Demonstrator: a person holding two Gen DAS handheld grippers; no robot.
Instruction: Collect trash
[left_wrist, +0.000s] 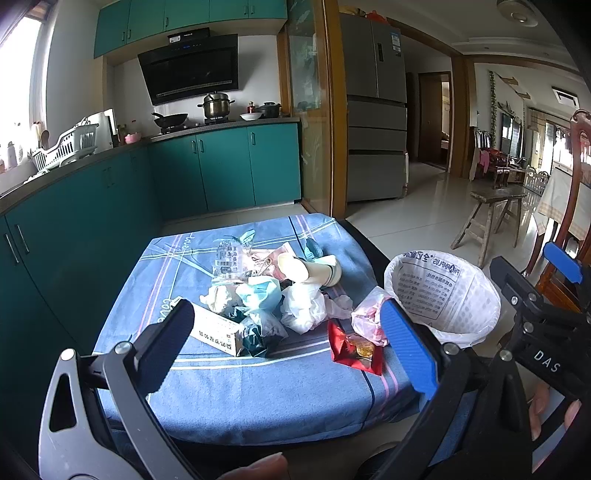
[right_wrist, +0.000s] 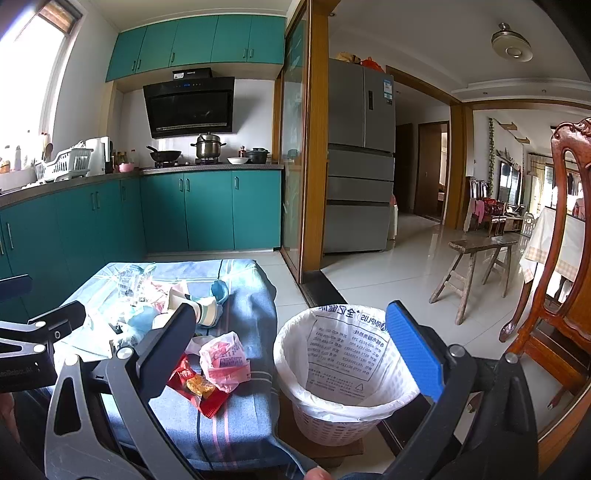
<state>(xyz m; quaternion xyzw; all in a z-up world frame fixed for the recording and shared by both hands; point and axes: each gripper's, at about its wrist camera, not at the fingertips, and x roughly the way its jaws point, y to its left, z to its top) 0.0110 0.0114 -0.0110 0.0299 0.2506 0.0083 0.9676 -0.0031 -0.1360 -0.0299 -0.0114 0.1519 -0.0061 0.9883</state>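
Two grippers hover with jaws wide apart, empty: left gripper (left_wrist: 288, 347) over the table's (left_wrist: 258, 398) trash pile (left_wrist: 258, 295), right gripper (right_wrist: 291, 354) nearer the bin (right_wrist: 343, 373). Best take the near red wrapper (left_wrist: 356, 350) first, pinching its crumpled middle.

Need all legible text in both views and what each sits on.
"DAS": white letters on the right tongs body, left wrist view.
"love": script on the blue cloth.
"PHARMPLUS", mirrored, partly hidden: on the bin liner; the block print below it is too small to read.
White box, red snack packet, fridge sticker: print unreadable.
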